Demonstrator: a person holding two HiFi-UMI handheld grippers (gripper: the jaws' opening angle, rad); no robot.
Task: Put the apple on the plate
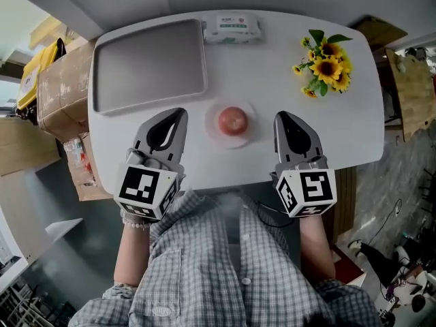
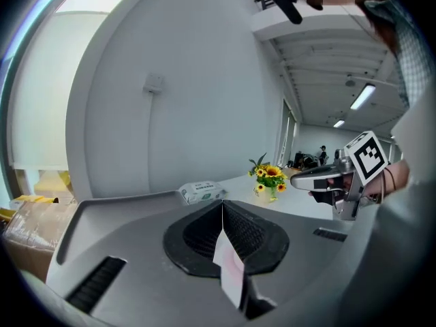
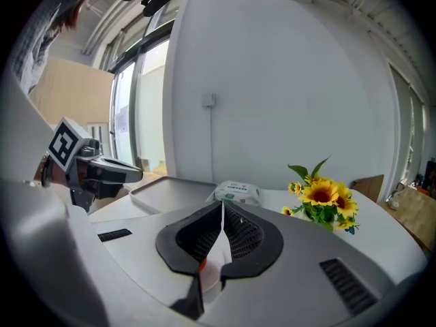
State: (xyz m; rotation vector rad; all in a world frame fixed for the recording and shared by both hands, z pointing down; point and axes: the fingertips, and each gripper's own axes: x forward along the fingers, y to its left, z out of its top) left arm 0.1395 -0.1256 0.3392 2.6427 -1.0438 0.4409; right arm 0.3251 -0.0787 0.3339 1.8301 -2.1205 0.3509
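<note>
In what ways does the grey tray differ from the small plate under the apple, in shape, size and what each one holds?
The tray is grey and rectangular with rounded corners; the plate is pale and round. The tray is much larger than the plate. The tray holds nothing, while the plate carries the apple. Both lie flat on the white table.

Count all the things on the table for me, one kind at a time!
apple: 1
plate: 1
tray: 1
wipes pack: 1
sunflower bunch: 1
Total: 5
</note>
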